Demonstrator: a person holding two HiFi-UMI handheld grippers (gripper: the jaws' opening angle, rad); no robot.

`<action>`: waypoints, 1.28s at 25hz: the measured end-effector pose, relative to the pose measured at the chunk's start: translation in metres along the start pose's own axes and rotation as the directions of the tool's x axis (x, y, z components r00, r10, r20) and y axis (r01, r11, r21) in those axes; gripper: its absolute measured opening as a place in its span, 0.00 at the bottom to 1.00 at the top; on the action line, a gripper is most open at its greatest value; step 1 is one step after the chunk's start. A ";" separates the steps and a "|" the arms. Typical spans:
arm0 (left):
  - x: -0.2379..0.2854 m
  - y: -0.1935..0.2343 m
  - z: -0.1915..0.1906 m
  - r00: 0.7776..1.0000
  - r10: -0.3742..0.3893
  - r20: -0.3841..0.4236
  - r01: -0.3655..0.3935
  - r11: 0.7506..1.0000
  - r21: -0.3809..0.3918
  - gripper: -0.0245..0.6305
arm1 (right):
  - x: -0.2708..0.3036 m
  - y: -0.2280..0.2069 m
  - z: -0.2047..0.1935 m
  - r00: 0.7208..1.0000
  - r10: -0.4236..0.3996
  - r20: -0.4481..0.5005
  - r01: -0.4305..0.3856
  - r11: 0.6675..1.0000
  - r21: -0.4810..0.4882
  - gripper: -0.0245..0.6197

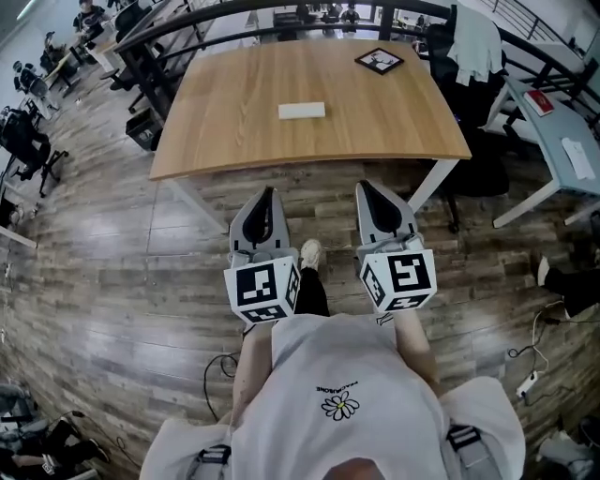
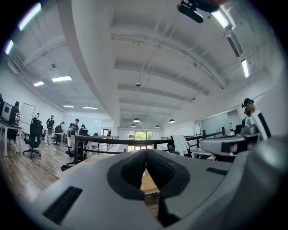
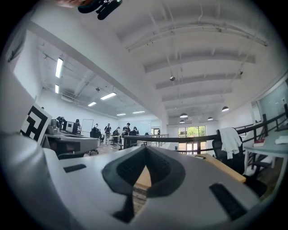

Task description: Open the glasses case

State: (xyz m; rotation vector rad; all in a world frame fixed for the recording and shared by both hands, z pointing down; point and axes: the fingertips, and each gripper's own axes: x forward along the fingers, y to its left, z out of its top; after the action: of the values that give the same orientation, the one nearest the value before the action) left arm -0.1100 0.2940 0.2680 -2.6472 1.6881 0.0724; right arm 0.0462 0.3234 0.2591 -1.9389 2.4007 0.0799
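Observation:
A white glasses case (image 1: 301,111) lies flat near the middle of the wooden table (image 1: 234,141). Both grippers hang short of the table's near edge, over the floor, and point level toward it. My left gripper (image 1: 269,191) is shut with nothing in it, and so is my right gripper (image 1: 362,186). In the left gripper view the jaws of the left gripper (image 2: 146,152) meet at the tips, with only a sliver of tabletop behind them. The right gripper (image 3: 146,149) looks the same in its own view. The case is hidden in both gripper views.
A black-framed picture (image 1: 379,61) lies at the table's far right. An office chair draped with a white garment (image 1: 473,42) stands at the right corner, beside a pale desk (image 1: 562,155). A black railing (image 1: 178,23) runs behind the table. A cable and power strip (image 1: 527,382) lie on the floor at right.

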 end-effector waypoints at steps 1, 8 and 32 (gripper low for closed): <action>0.008 0.004 -0.002 1.000 0.008 0.008 -0.008 1.000 -0.002 0.06 | 0.006 -0.005 0.000 1.000 -0.002 0.005 0.002 1.000 -0.012 0.05; 0.090 0.041 -0.004 0.998 0.036 0.057 -0.037 0.999 0.011 0.06 | 0.070 -0.026 -0.010 1.000 -0.004 0.022 0.006 0.996 -0.084 0.05; 0.440 0.166 0.003 0.995 -0.094 0.024 0.094 0.995 0.018 0.06 | 0.411 -0.136 -0.030 0.981 -0.194 -0.026 0.191 0.978 -0.088 0.05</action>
State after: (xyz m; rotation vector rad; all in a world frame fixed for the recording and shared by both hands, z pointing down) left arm -0.0754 -0.1750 0.2516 -2.6974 1.5476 0.0902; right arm 0.0924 -0.1082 0.2575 -2.2178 2.2505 0.1434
